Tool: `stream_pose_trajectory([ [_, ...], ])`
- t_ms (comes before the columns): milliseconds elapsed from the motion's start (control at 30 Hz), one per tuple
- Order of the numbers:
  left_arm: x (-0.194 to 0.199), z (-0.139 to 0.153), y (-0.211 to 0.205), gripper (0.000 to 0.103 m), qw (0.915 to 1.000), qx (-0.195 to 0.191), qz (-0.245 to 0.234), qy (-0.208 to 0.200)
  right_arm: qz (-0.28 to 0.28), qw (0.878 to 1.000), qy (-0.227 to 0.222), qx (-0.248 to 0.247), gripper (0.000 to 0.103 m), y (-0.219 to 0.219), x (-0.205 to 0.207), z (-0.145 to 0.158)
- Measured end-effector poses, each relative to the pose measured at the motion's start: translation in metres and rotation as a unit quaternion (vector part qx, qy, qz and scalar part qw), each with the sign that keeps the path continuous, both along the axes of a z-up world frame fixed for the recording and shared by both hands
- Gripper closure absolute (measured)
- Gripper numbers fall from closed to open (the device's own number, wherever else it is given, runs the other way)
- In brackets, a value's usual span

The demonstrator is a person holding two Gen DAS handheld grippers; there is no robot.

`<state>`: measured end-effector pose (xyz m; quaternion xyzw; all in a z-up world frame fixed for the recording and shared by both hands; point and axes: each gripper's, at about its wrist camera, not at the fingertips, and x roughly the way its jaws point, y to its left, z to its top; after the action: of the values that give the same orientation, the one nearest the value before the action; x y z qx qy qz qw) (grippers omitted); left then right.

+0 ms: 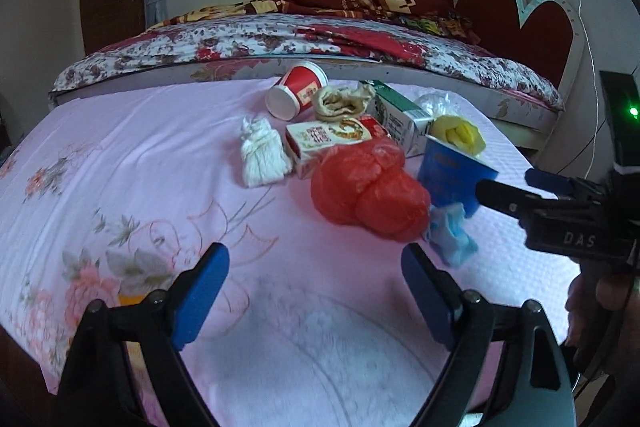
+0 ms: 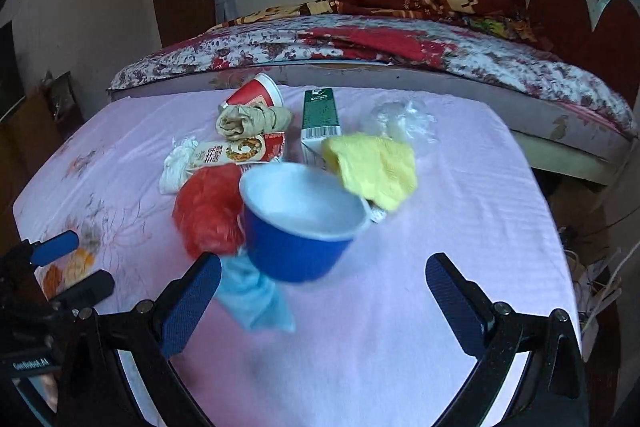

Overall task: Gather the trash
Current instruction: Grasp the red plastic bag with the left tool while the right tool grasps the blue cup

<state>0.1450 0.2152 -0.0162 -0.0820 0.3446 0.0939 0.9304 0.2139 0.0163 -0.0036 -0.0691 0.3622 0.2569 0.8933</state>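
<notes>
Trash lies in a pile on a pink sheet (image 1: 120, 155): a red plastic bag (image 1: 368, 191), a blue paper cup (image 1: 452, 175), a light blue wad (image 1: 454, 235), a red cup (image 1: 298, 89), a white cloth wad (image 1: 262, 157), a food box (image 1: 332, 143), a green carton (image 1: 400, 115), a yellow wad (image 1: 460, 133). My left gripper (image 1: 316, 291) is open and empty, short of the red bag. My right gripper (image 2: 324, 303) is open and empty, just before the blue cup (image 2: 300, 219) and light blue wad (image 2: 256, 299). The red bag (image 2: 208, 211) sits left of the cup.
A tan crumpled wad (image 2: 252, 121) and a clear plastic wad (image 2: 404, 119) lie at the back of the pile. Behind the table is a bed with a floral quilt (image 2: 360, 47) and a red headboard (image 1: 520, 7). The table edge drops off at right (image 2: 552, 227).
</notes>
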Motion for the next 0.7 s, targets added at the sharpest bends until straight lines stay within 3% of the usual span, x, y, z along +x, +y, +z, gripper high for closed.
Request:
stream_pose_trajectory([
  [233, 0.017, -0.006, 0.012, 0.014, 0.9999, -0.004, -0.009, 0.010, -0.010, 1.000, 0.016, 0.022, 0.000, 0.019, 0.027, -0.015],
  [300, 0.023, -0.007, 0.012, 0.014, 0.9998, -0.003, -0.012, 0.012, -0.016, 1.000, 0.015, 0.018, 0.010, 0.021, 0.032, -0.018],
  [333, 0.026, -0.008, 0.012, 0.014, 0.9998, -0.005, -0.015, 0.014, -0.013, 1.000, 0.020, 0.019, 0.023, 0.021, 0.035, -0.020],
  [567, 0.047, -0.015, 0.000, 0.014, 0.9988, -0.028, -0.038, 0.015, -0.038, 0.998, -0.026, -0.045, 0.022, 0.004, 0.034, -0.019],
  [700, 0.072, -0.021, -0.008, 0.014, 0.9979, -0.036, -0.046, 0.028, -0.050, 0.996, -0.029, -0.063, 0.022, -0.010, 0.035, -0.018],
])
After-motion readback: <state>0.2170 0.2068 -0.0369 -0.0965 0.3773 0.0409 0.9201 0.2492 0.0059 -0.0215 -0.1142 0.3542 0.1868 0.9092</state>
